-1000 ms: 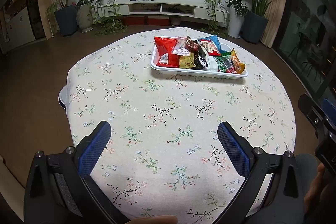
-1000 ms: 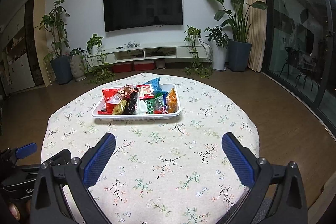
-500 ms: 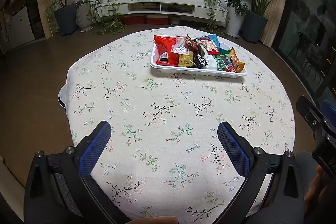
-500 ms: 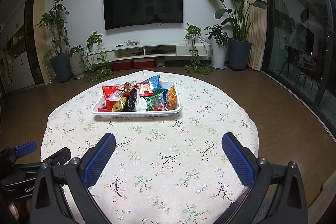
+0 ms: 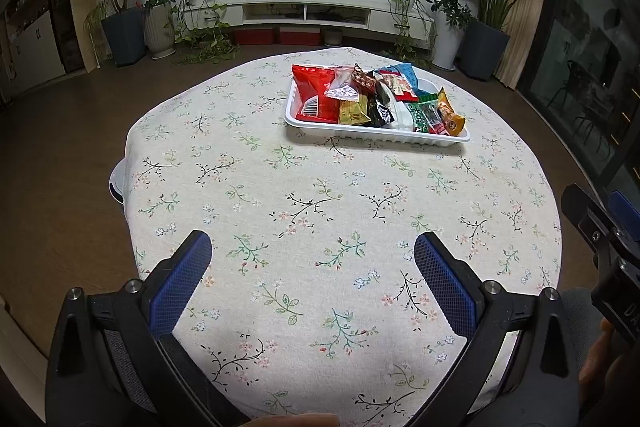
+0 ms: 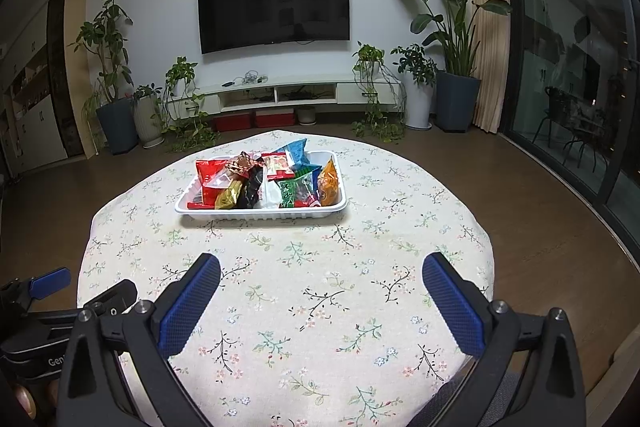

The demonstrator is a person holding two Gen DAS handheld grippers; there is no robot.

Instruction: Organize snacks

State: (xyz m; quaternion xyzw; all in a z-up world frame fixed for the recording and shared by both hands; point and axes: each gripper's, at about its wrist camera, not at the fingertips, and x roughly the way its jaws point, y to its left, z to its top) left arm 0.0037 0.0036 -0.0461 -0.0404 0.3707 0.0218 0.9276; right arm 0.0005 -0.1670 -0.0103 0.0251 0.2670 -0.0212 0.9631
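I hold my left gripper (image 5: 312,269) low in the frame over the near part of the floral tablecloth (image 5: 320,211), its blue-padded fingers spread wide with nothing between them. My right gripper (image 6: 320,291) sits likewise at the bottom of its view, spread and empty. The white tray (image 5: 376,133) lies upper centre-right in the left view and centre-left in the right view (image 6: 262,213), well apart from both tools. It is heaped with snack packets: a large red bag (image 5: 314,93) at its left end, an orange packet (image 6: 329,183) at its right end.
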